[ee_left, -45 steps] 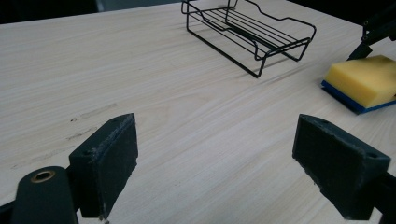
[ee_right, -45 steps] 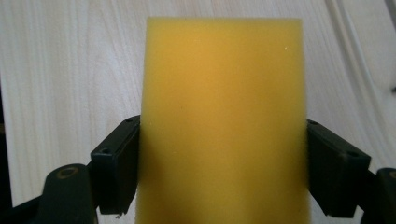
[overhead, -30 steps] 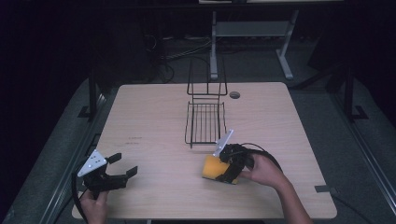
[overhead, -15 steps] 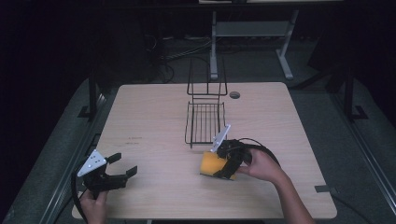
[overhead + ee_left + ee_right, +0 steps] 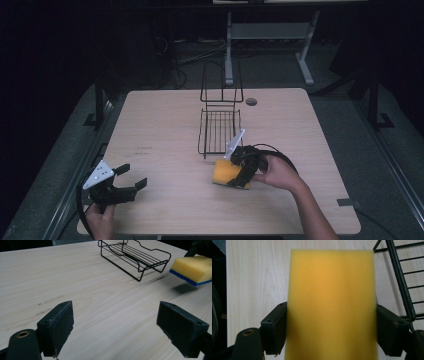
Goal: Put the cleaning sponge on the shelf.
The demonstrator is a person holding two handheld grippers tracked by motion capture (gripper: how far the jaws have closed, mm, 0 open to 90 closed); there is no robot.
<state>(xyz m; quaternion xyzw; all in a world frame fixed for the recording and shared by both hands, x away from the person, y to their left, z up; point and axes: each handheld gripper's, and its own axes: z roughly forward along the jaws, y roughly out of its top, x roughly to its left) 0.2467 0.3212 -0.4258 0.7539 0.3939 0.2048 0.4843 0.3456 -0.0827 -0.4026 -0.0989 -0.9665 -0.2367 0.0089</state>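
On the pale wooden table (image 5: 165, 120), the right gripper (image 5: 239, 169) is sitting a little toward five o'clock of the centre, and its two black jaws are pressing against the long sides of a yellow sponge (image 5: 226, 173). In the right gripper view the sponge (image 5: 332, 305) is standing between the jaws, which are squeezing it from both sides, and the bare wood is showing beyond it. The left gripper view is catching the same sponge (image 5: 192, 268) at about two o'clock, with a blue layer running along its underside and a shadow lying on the wood beneath it, so it is hanging clear of the table. A black wire rack (image 5: 218, 127) is standing just at twelve o'clock of the sponge, near the middle of the table, with its tall wire back rising at the far end; whether sponge and rack are touching is hard to tell from above. The person's right hand (image 5: 278, 173) is gripping the right gripper from the four o'clock side, with its cable looping over the wrist. The left gripper (image 5: 131, 183) is resting well apart at the table's seven o'clock corner, held by the left hand (image 5: 100, 220), and its jaws are standing wide apart with nothing between them.
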